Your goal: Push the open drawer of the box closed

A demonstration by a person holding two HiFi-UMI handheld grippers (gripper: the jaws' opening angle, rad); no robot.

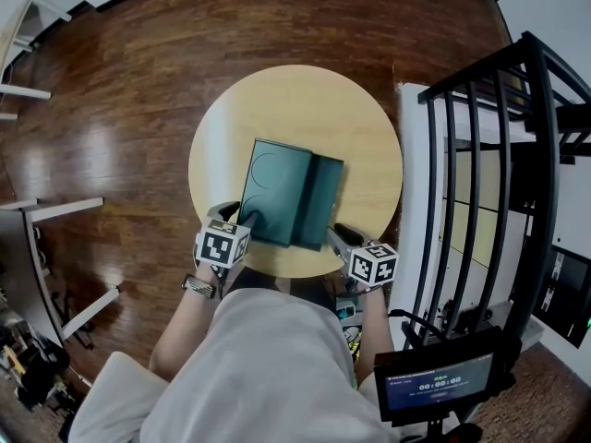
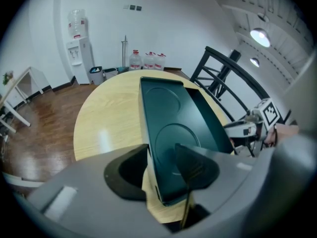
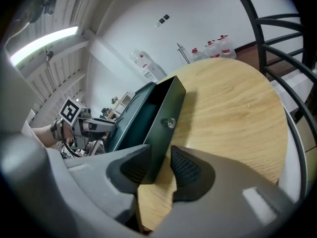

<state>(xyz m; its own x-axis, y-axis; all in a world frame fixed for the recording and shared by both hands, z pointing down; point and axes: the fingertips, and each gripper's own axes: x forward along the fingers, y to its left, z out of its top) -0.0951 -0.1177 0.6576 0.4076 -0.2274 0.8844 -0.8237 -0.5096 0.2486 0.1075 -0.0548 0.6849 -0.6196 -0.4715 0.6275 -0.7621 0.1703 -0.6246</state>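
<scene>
Jaws of the left gripper (image 2: pixel 161 155) are clamped on the dark green box (image 1: pixel 275 190), those of the right gripper (image 3: pixel 161 155) parted around its drawer (image 3: pixel 159 110).

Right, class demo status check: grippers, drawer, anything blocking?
Left gripper clamped on near corner of box. Right gripper open, astride front of drawer. It stands open, not yet pushed. Nothing seen blocking.

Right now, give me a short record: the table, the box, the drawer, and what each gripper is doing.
table: round, light wood
box: dark green, lying on the table
drawer: open, sticking out on the right gripper's side
left gripper: looks clamped on the box's near corner
right gripper: open, drawer's front panel between its jaws
</scene>
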